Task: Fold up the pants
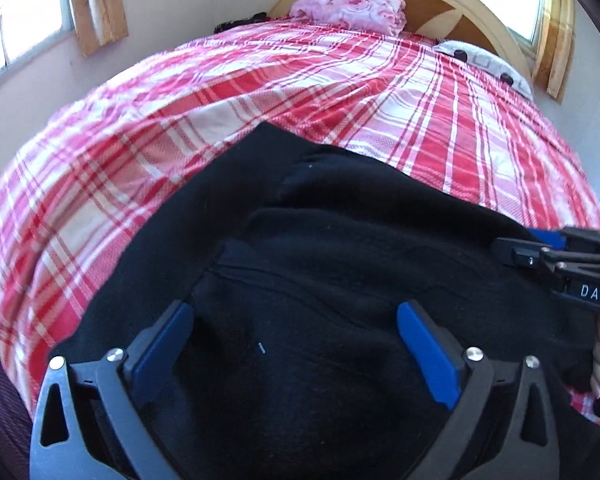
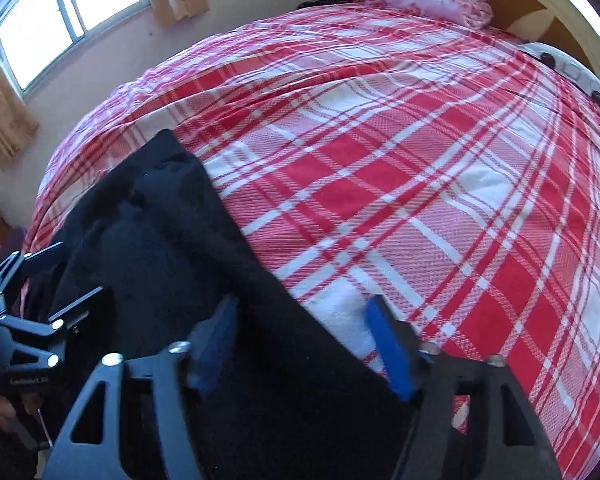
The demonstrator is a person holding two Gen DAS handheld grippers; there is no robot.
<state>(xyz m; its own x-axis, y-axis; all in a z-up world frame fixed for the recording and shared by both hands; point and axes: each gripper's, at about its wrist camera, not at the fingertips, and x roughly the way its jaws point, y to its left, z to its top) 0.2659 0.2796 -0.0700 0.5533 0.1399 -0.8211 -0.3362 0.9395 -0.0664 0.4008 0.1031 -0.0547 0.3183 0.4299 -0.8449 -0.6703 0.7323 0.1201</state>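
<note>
Left gripper (image 1: 296, 344) jaws wide, nothing pinched, poised over the middle of the black pants (image 1: 340, 240). Right gripper (image 2: 300, 344) part-closed, straddling the pants' right edge; pads not clearly pressing cloth. Pants lie on the plaid bed (image 2: 420, 200), long axis running away toward the headboard, both grippers at the near end

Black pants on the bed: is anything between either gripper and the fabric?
Nothing visible. The pants lie directly under the open left gripper, and their edge runs between the right gripper's fingers on the plaid bedspread.
</note>
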